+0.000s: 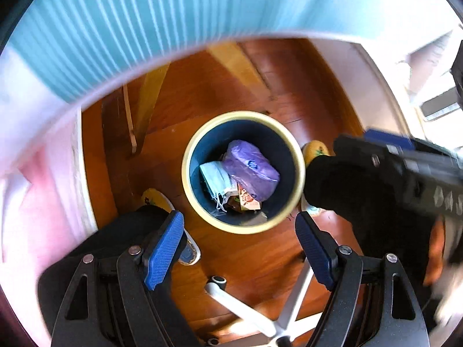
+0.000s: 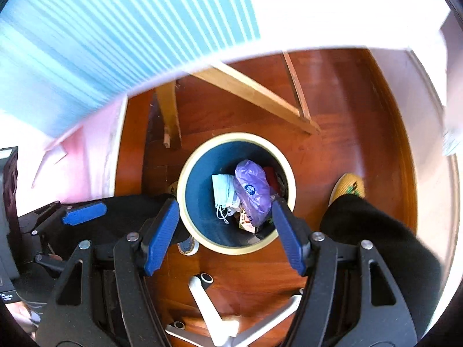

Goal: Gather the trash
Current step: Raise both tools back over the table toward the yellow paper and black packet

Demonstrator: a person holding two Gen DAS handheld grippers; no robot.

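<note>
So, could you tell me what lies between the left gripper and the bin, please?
Only bare wood floor: in the left wrist view the open left gripper hangs above the bin, nothing held.

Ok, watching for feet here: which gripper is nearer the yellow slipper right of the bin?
Right. The right gripper hangs over the side of the bin nearest the yellow slipper; the left gripper hangs over the far side.

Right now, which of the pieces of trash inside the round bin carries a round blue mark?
The crumpled purple plastic bag in the blue, cream-rimmed bin has it. The pale blue face mask beside it is plain, and the small printed carton below shows red and orange print.
</note>
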